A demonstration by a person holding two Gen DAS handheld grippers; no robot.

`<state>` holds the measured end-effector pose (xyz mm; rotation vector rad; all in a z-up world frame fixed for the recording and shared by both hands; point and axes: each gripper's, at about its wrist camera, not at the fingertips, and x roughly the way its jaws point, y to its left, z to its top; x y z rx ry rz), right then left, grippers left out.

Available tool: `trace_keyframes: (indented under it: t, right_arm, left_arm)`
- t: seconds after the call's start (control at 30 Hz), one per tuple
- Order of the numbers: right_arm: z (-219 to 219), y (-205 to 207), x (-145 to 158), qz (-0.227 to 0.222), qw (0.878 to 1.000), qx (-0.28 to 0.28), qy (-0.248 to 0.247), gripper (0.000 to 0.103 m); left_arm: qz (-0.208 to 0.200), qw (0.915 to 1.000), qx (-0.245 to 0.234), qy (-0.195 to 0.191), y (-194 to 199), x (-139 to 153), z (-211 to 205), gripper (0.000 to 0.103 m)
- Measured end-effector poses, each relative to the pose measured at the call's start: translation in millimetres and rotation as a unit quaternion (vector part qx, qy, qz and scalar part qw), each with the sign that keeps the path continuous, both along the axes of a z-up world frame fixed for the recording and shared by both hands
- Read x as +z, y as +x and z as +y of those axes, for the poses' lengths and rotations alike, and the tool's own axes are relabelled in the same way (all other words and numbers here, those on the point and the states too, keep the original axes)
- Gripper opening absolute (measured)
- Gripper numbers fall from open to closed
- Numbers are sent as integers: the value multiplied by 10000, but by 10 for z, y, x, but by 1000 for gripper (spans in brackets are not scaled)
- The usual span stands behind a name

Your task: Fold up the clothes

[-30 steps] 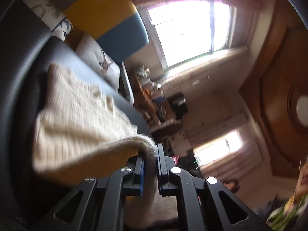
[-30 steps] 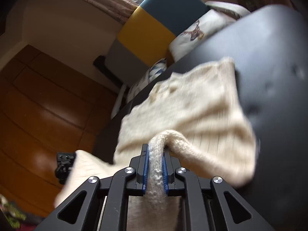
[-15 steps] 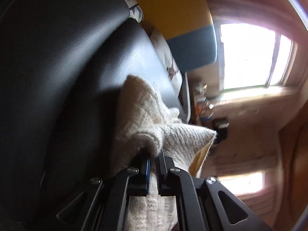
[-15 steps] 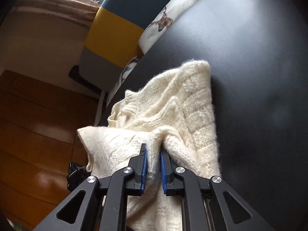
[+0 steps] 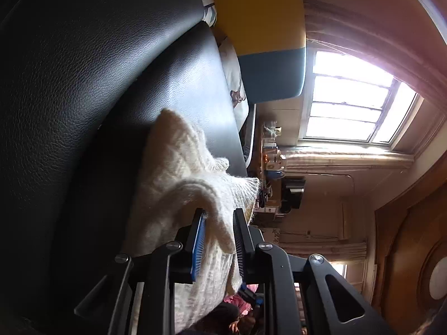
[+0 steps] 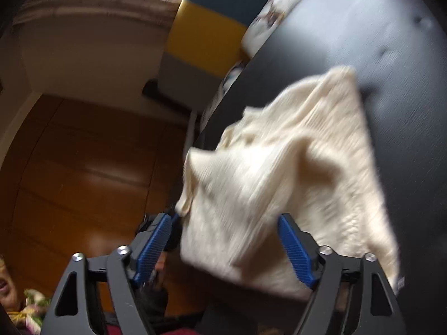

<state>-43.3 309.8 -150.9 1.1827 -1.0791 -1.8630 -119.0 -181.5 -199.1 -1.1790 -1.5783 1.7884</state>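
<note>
Left wrist view: a black sofa [image 5: 117,55] of pebbled, faintly glossy leather fills everything ahead and to the left of the left tongs [image 5: 219,219]; in the right wrist view the same sofa [image 6: 391,44] is a smooth dark curve with shallow dimples, ahead and right of the right tongs [image 6: 225,224]. Beyond the sofa stands a chair [image 5: 265,36] with a flat back in bands of yellow and blue, and a pale printed cushion [image 5: 236,83] leans beside it. A bright window [image 5: 352,100] lies far right of the left tongs.

The sweater [image 5: 181,173] is a cream, fuzzy, chunky rib knit, lying on the sofa seat in a rough folded slab. In the right wrist view the sweater [image 6: 301,167] is blurred; its long axis runs from just in front of the tongs away toward the upper right, ending in a blunt corner, and a second flap peaks up at the left above the left blue pad.

Half a second ago both tongs were pinched narrow on thick folds of the knit. Now the right tongs stand wide, their ridged blue pads well apart, and the sweater sits ahead of them with its near edge between the pads, held by neither. The left tongs have parted to a moderate gap; a fold of knit still passes between the pads and drapes down over the black frame, but no longer looks squeezed. The sweater's far corner rests on the seat much as it did.
</note>
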Motion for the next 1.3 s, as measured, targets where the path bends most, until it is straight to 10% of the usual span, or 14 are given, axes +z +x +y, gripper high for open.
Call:
trace_keyframes:
  t: [0.23, 0.63, 0.8, 1.0, 1.2, 1.3]
  right_arm:
    - [-47, -442, 215, 554, 9893, -810, -1076, 94]
    - [339, -320, 258, 533, 9782, -1019, 1732, 96]
    - [165, -558, 168, 597, 9624, -391, 2620, 53]
    - [-246, -627, 145, 751, 9004, 198, 4281, 27]
    - [-717, -412, 316, 1498, 7730, 918, 6096, 12]
    - [-571, -267, 386, 1269, 7677, 784, 6232, 12]
  left_arm:
    - [143, 9992, 270, -265, -171, 158, 79, 19]
    - [110, 9887, 14, -1496, 244, 28, -164, 24]
    - [388, 9831, -210, -1778, 264, 133, 25, 28]
    - [544, 9733, -426, -2190, 200, 230, 138, 23]
    - [787, 9634, -652, -2478, 156, 426, 242, 6]
    - [1073, 9636, -655, -2361, 219, 601, 211, 5]
